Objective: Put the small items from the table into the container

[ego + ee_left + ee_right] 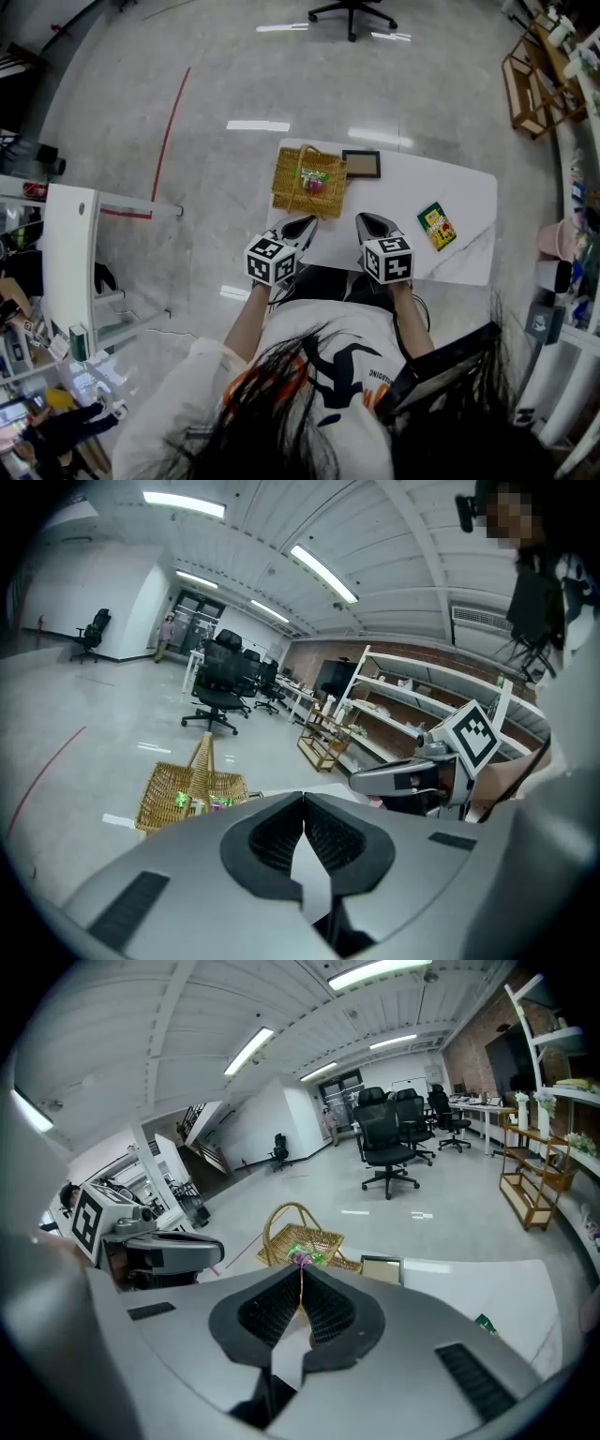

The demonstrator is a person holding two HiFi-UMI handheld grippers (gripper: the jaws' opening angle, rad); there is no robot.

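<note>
A wicker basket (307, 178) with a hoop handle stands at the far left corner of the white table (412, 187). Inside it lie a green packet and a pink item (314, 181). A green crayon box (437, 226) lies on the table's right part. My left gripper (304, 226) and right gripper (367, 222) hover side by side over the near edge, both shut with nothing between the jaws. The left gripper view shows the basket (187, 794) ahead at the left. In the right gripper view the basket (300, 1241) sits straight ahead and the crayon box (486, 1324) to the right.
A dark picture frame (361, 164) lies beside the basket, also visible as the frame (380, 1269) in the right gripper view. A white shelf unit (70, 253) stands left of the table, a wooden rack (530, 80) far right, an office chair (353, 14) beyond.
</note>
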